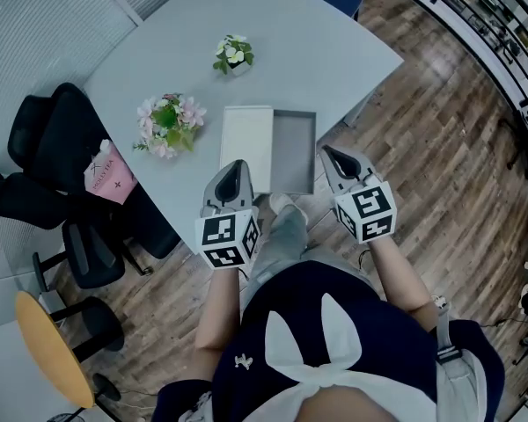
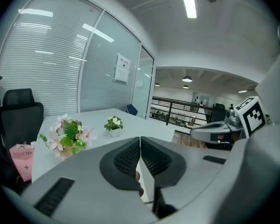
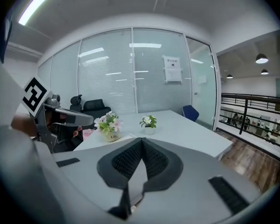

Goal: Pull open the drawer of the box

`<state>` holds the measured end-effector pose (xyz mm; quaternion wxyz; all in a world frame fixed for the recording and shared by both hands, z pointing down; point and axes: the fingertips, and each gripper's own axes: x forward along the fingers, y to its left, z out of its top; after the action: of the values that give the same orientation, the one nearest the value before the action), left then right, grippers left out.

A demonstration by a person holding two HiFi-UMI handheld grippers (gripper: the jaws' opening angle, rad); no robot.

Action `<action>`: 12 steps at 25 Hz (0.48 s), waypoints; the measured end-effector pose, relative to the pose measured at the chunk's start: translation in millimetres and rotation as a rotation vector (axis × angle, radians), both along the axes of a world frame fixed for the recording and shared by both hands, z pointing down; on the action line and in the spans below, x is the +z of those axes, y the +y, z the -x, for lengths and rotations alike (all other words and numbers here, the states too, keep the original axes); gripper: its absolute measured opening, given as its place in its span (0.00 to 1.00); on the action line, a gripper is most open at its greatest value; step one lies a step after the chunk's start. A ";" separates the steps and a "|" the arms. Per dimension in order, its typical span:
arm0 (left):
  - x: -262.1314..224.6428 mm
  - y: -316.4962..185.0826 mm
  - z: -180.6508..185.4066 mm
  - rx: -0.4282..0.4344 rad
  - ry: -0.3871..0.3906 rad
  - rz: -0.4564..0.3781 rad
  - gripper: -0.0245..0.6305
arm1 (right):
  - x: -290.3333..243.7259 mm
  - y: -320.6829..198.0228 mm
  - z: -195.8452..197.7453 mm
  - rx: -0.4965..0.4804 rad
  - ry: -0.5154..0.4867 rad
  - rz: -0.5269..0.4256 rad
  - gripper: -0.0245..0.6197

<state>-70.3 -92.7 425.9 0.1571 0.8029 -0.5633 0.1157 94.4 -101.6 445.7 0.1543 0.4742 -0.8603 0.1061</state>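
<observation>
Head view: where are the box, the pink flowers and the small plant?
box (image 1: 246, 143), head view, its white top.
pink flowers (image 1: 167, 123), head view, green leafy middle.
small plant (image 1: 234, 54), head view, its white blossoms.

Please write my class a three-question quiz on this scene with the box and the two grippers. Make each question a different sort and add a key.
1. True or false: the drawer of the box stands pulled out.
2. What is between the jaws of the left gripper? A. a flower stem B. the drawer's edge C. nothing
3. Fill in: the table bears ___ bunches of flowers.

Key
1. True.
2. C: the jaws are shut on nothing.
3. Two: the pink flowers and the white flowers.
</observation>
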 end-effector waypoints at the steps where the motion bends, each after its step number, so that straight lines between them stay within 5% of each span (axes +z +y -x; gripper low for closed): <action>1: -3.5 1.7 -4.2 0.009 0.002 -0.008 0.08 | -4.5 1.9 1.5 -0.001 -0.007 -0.011 0.05; 12: -35.5 21.6 -28.6 0.053 0.040 -0.085 0.07 | -32.9 23.9 12.1 -0.010 -0.055 -0.056 0.04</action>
<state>-41.7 -71.2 390.4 0.1311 0.8255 -0.5431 0.0795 82.3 -77.7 412.8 0.1179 0.4711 -0.8691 0.0942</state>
